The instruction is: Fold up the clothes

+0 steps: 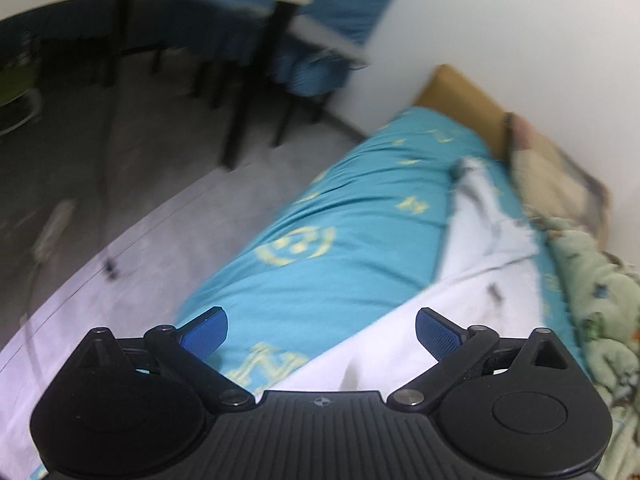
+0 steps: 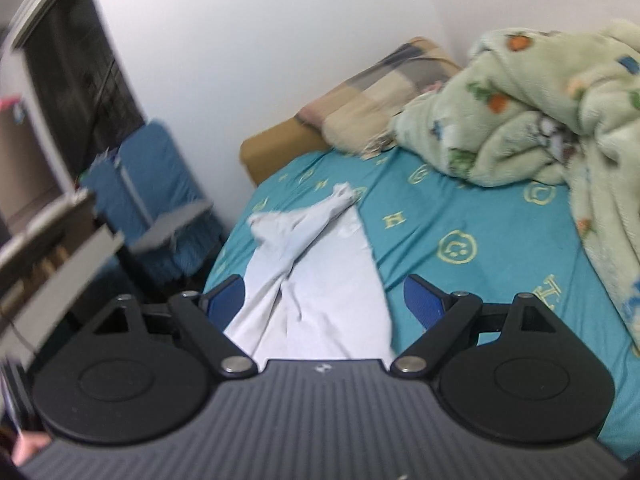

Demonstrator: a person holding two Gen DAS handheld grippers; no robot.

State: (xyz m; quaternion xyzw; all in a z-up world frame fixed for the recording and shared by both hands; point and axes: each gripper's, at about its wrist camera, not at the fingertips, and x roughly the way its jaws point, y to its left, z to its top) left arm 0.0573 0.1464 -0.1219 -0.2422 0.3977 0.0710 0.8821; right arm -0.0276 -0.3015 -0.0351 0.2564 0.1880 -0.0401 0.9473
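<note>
A white garment (image 2: pixel 320 280) lies spread on the teal bed sheet (image 2: pixel 460 208), with one crumpled sleeve or leg (image 2: pixel 312 220) stretched toward the headboard. My right gripper (image 2: pixel 324 300) hovers above its near part, open, with nothing between the blue pads (image 2: pixel 424 304). In the left wrist view the same white garment (image 1: pixel 480 240) runs along the right side of the bed sheet (image 1: pixel 340 208). My left gripper (image 1: pixel 322 332) is open above the garment's near edge and the sheet, holding nothing.
A green fleece blanket (image 2: pixel 540 120) is heaped at the bed's right side, with a plaid pillow (image 2: pixel 384 92) by the tan headboard (image 2: pixel 276 148). A blue-covered chair (image 1: pixel 344 12) and a dark table leg (image 1: pixel 256 84) stand on the grey floor (image 1: pixel 140 160) left of the bed.
</note>
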